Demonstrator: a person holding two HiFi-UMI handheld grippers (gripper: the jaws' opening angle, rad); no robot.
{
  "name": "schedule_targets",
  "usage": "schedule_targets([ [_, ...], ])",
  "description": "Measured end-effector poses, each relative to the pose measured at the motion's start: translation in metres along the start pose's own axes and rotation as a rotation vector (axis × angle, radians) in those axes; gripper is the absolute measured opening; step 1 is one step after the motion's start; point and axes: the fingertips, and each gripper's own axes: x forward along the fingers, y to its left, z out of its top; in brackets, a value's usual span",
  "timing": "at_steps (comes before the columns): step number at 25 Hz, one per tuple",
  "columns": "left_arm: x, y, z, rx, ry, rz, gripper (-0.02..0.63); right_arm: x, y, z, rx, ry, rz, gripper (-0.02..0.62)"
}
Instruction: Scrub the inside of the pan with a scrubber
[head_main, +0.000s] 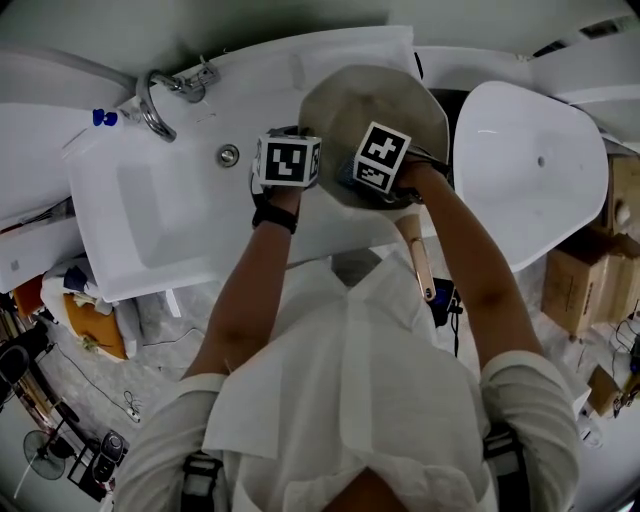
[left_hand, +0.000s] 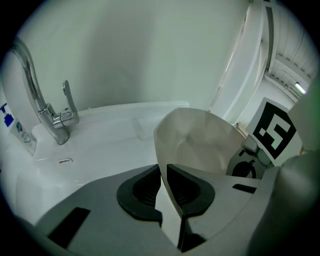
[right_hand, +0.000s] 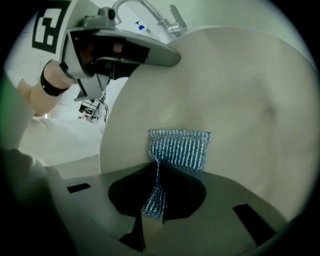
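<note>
A pale, light-coloured pan (head_main: 375, 100) stands tilted up on its edge over the white sink (head_main: 170, 210). A wooden handle (head_main: 418, 262) points back toward me. My left gripper (head_main: 292, 150) is shut on the pan's thin rim (left_hand: 161, 165), which runs between its dark pads (left_hand: 142, 192). My right gripper (head_main: 382, 162) is shut on a blue-green mesh scrubber (right_hand: 179, 147). Its free end lies flat against the pan's inner face (right_hand: 240, 100). The left gripper (right_hand: 115, 47) shows at that view's top left, clamped on the pan's edge. In the head view the marker cubes hide both sets of jaws.
A chrome faucet (head_main: 165, 95) and a round drain (head_main: 229, 155) sit at the sink's back left. A blue-capped item (head_main: 103, 118) lies beside the faucet. A large white basin (head_main: 530, 170) stands at the right, with cardboard boxes (head_main: 580, 290) below it.
</note>
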Motion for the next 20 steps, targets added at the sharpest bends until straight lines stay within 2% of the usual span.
schedule_targets([
  [6, 0.000, 0.001, 0.000, -0.003, -0.001, -0.001, 0.051, -0.016, -0.026, -0.055, -0.026, 0.284, -0.083, 0.034],
  [12, 0.000, 0.000, 0.000, -0.007, -0.006, -0.009, 0.051, -0.043, -0.085, -0.081, -0.119, 0.541, -0.330, 0.034],
  [17, 0.000, 0.000, 0.000, -0.001, -0.005, -0.007, 0.051, -0.065, -0.137, -0.064, -0.288, 0.660, -0.556, 0.034],
  [20, 0.001, -0.001, 0.000, 0.009, -0.004, -0.012, 0.051, -0.076, -0.154, -0.044, -0.399, 0.658, -0.684, 0.034],
])
